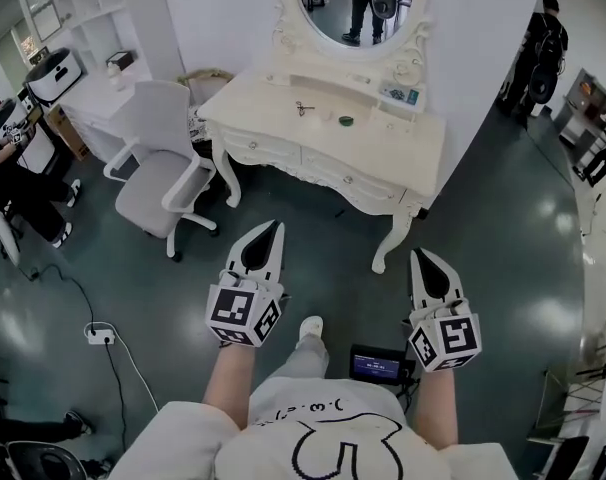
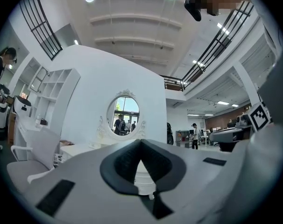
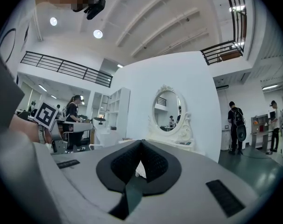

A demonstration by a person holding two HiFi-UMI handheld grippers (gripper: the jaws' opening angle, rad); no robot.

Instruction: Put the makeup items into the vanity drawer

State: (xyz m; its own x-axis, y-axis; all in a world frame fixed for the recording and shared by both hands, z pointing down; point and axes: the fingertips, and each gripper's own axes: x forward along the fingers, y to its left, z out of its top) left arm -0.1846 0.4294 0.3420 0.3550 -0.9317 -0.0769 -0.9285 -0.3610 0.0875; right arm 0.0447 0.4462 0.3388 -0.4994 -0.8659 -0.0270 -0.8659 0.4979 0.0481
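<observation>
head view: both arms held out low, vanity worktop [image 1: 273, 118] off at 12 o'clock and well apart from me. left hand-held gripper [image 1: 274, 232] and right hand-held gripper [image 1: 420, 260] point at it with tips pinched together, nothing in either. the makeup items sit up top: a small dark tool [image 1: 304, 108], a green round pot [image 1: 346, 120] just at its 3 o'clock, and a box [image 1: 401, 95] further back. both drawer fronts [image 1: 343, 176] look closed.

left gripper view: jaws meet at the tip, empty, mirror [image 2: 124, 115] at 12 o'clock.

right gripper view: same deal, closed on nothing.

what could bite: nothing goes in until a drawer is pulled, and those knobs look tiny, so a pinch could slip off. the flat pot may skid away. chair [image 1: 158, 173] at 10 o'clock and floor cable [image 1: 113, 348] at 9 could snag a step.
</observation>
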